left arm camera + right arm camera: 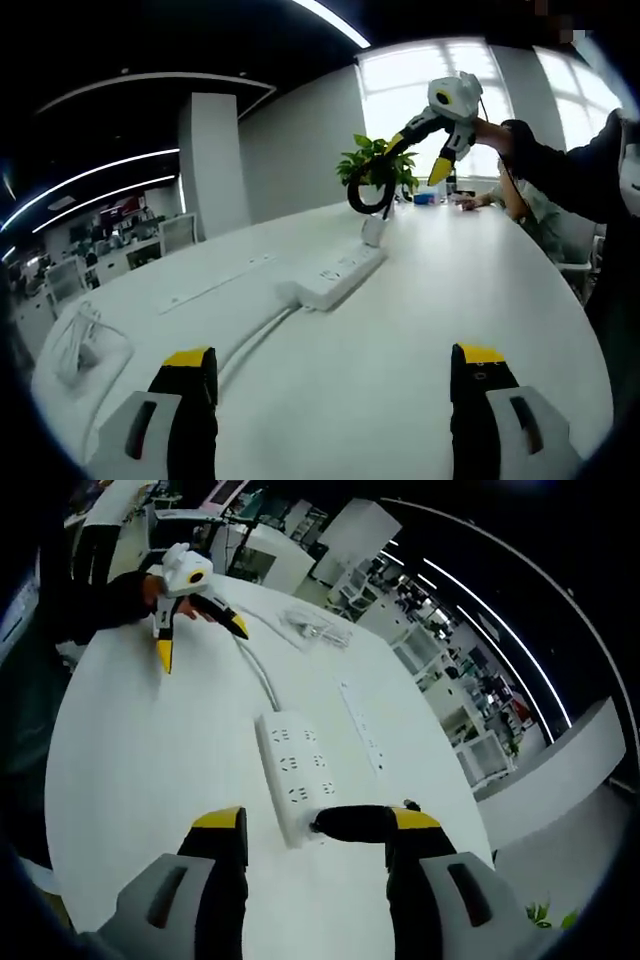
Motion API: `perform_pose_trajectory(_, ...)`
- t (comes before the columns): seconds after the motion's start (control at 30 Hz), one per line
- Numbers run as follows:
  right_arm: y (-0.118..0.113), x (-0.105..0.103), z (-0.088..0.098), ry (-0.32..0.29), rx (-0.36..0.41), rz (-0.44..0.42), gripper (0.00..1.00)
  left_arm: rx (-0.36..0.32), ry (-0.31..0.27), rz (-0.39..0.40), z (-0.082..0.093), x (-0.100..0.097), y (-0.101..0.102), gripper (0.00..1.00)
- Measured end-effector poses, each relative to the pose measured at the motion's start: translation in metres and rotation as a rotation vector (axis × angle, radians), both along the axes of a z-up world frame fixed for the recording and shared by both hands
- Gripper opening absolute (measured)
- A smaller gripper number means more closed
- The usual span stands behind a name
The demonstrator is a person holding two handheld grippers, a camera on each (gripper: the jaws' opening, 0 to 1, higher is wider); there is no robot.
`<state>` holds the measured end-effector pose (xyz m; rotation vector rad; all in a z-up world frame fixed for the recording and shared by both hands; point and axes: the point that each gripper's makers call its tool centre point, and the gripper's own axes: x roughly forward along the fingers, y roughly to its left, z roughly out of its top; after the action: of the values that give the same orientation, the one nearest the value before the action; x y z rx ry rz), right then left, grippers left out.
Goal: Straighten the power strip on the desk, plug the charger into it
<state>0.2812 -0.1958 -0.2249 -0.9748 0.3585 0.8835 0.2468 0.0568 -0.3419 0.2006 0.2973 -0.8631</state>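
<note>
**White desk, white strip: charger cable up, plug not yet in**

White laminate runs the length of the long oval desk (420, 330), which carries everything you are working on and gives both grippers room to move. Near its middle lies the power strip (295, 770), flat, sockets facing up, its own cord (262, 675) trailing away along the desktop. In the right gripper view it sits roughly in line with the desk's long axis, so the straightening looks largely done, though that is a judgement from angle alone.

Your right gripper (442, 140) is raised above the far end of the strip, and a black cable (365, 195) curls in a loop beneath its yellow tips. In that gripper's own view the dark cable end (352, 822) lies crosswise against the right jaw, just beside the strip's near edge; the jaws stand apart there, so whether they truly pinch the cable or merely carry it you cannot tell from these frames. A small white block (374, 231) stands at the strip's far end, possibly the charger body.

Your left gripper (195, 615) hangs over the desk well apart from the strip, jaws spread wide and holding nothing, seemingly kept free to steady the strip.

Smallest of all, a bundle of white cable (80, 345) rests at the desk's edge, untouched.
</note>
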Motion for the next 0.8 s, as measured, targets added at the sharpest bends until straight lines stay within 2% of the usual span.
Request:
perform_pose_trajectory(0.33,-0.016,-0.002,-0.013,0.023,0.023,-0.031,0.55,0.001,-0.001,-0.007,0.001,0.000,-0.003,0.99)
perform_pose_trajectory(0.5,-0.019,0.000,-0.025,0.048,0.020,-0.019,0.55,0.008,0.002,-0.015,-0.002,0.000,-0.005,0.99)
perform_pose_trajectory(0.8,-0.026,0.009,-0.041,0.052,0.019,0.002,0.54,0.005,0.003,-0.018,-0.004,0.001,-0.007,0.99)
